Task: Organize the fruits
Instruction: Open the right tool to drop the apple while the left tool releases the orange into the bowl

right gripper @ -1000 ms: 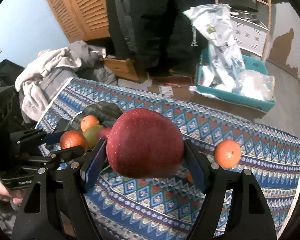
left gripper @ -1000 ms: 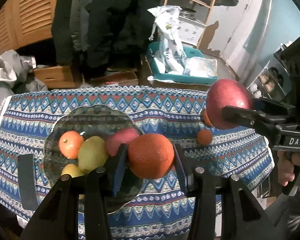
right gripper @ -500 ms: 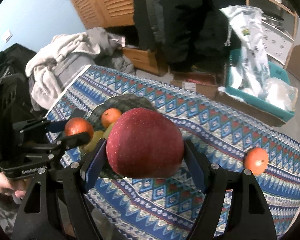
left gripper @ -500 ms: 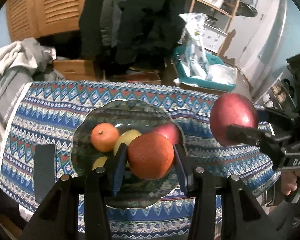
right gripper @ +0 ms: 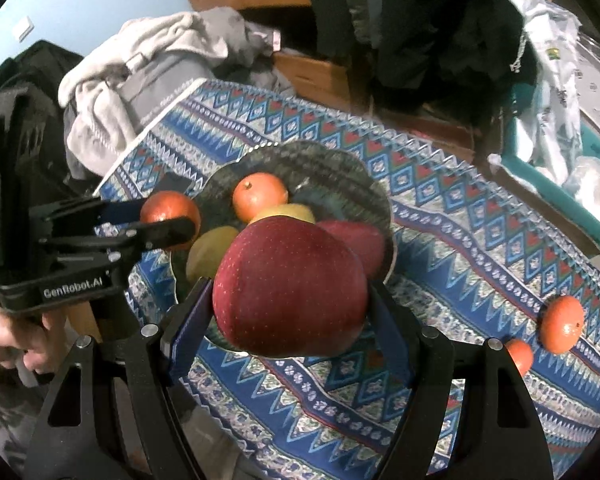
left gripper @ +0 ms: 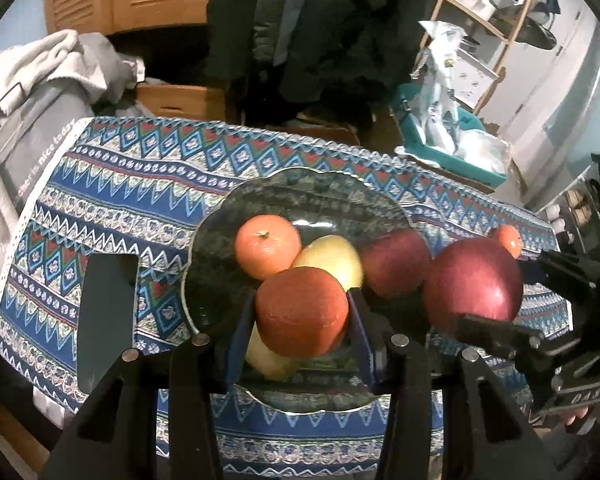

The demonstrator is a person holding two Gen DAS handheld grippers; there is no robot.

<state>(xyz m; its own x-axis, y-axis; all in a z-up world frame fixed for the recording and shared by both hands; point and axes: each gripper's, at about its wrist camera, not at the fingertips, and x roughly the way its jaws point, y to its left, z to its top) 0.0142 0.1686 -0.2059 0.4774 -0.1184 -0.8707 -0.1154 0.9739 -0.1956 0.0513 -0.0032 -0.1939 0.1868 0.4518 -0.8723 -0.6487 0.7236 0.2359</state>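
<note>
My left gripper [left gripper: 302, 320] is shut on an orange [left gripper: 302, 312] and hangs over the near part of a dark glass plate [left gripper: 300, 192]. The plate holds a tangerine [left gripper: 267, 246], a yellow pear [left gripper: 332, 258], a red apple [left gripper: 394, 262] and another yellow fruit [left gripper: 266, 356] partly hidden by my fingers. My right gripper [right gripper: 290, 292] is shut on a big red apple [right gripper: 290, 286], just above the plate's [right gripper: 332, 164] near right rim. In the right wrist view the left gripper [right gripper: 168, 220] with its orange [right gripper: 168, 210] sits at the plate's left edge.
Two small tangerines [right gripper: 562, 324] [right gripper: 520, 356] lie on the patterned tablecloth [right gripper: 460, 248] at the right. A dark flat phone-like slab [left gripper: 106, 320] lies left of the plate. Grey clothes [left gripper: 24, 92] pile beyond the table's left end; a teal bin [left gripper: 452, 140] stands behind.
Both grippers moved left and down toward the plate with their fruit. The plate now lies right under them and looks larger; the loose tangerines have slid to the right.
</note>
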